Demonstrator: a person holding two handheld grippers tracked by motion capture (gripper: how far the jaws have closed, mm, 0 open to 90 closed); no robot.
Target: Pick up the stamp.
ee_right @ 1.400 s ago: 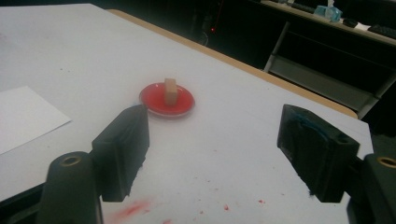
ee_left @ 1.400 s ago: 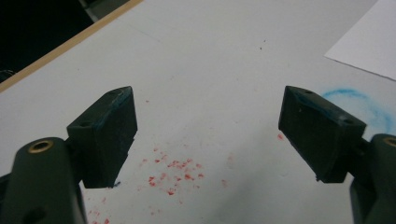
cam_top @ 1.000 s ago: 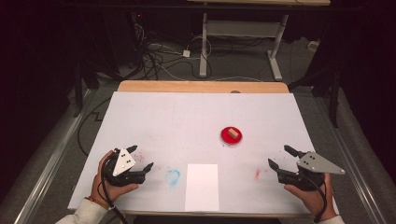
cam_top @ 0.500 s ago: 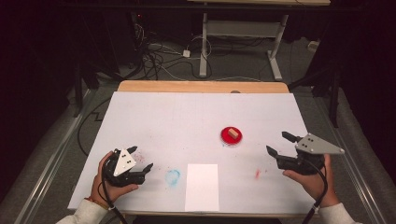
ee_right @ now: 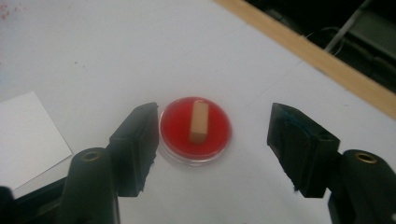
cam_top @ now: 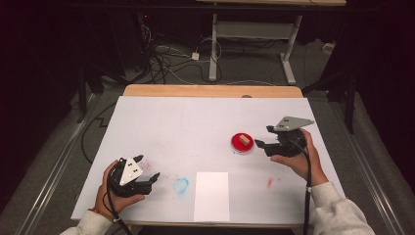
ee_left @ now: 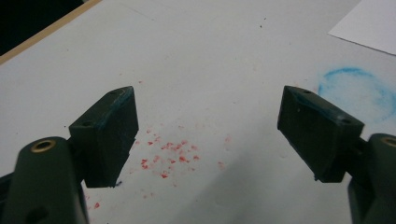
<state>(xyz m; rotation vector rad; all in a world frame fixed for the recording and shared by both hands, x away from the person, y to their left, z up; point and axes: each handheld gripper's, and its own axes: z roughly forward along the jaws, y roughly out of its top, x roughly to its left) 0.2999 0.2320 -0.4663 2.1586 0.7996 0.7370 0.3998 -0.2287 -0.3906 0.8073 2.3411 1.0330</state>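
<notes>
The right gripper (cam_top: 263, 143), jaws apart and just narrowing with nothing between them, hovers just beside the red dish (cam_top: 242, 143), which holds a small wooden block (ee_right: 199, 122) lying at its centre. Risk: a jaw may clip the dish's rim and push it away, rolling the block. The left gripper (cam_top: 146, 177), jaws apart and empty, rests well apart from the dish.

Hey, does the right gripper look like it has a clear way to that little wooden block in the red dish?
Probably yes. The right gripper is open and faces the wooden block lying in the red dish, with bare table between them and nothing in the way.
</notes>
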